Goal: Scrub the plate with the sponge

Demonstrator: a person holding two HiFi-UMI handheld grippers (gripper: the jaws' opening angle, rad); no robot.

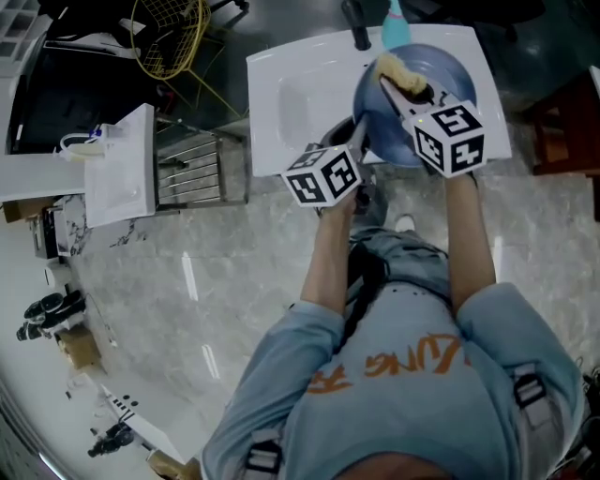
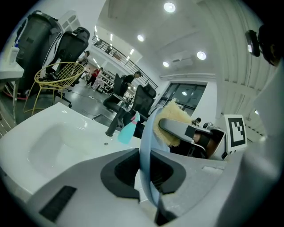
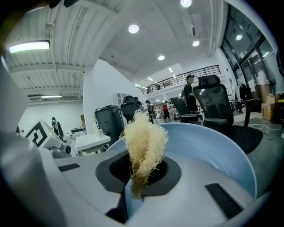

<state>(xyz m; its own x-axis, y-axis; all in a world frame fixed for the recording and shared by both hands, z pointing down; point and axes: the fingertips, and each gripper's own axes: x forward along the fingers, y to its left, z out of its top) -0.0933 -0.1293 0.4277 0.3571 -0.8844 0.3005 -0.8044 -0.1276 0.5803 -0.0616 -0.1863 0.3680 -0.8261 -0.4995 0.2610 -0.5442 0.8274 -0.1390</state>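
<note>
Over the white sink (image 1: 291, 103), clamps the left gripper (image 2: 144, 173) on the rim of the blue plate (image 1: 450, 70) to steady it on edge, and holds the yellow sponge (image 1: 398, 73), pinched tight in the right gripper (image 3: 140, 175), against its face.

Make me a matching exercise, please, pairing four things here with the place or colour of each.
Things:
1. plate
2. sponge
3. bottle
4. sink

Places and colours:
A. white
B. clamped in the right gripper's jaws
C. beside the faucet
D. rim between the left gripper's jaws

Pairs: 1-D, 2-B, 3-C, 4-A
</note>
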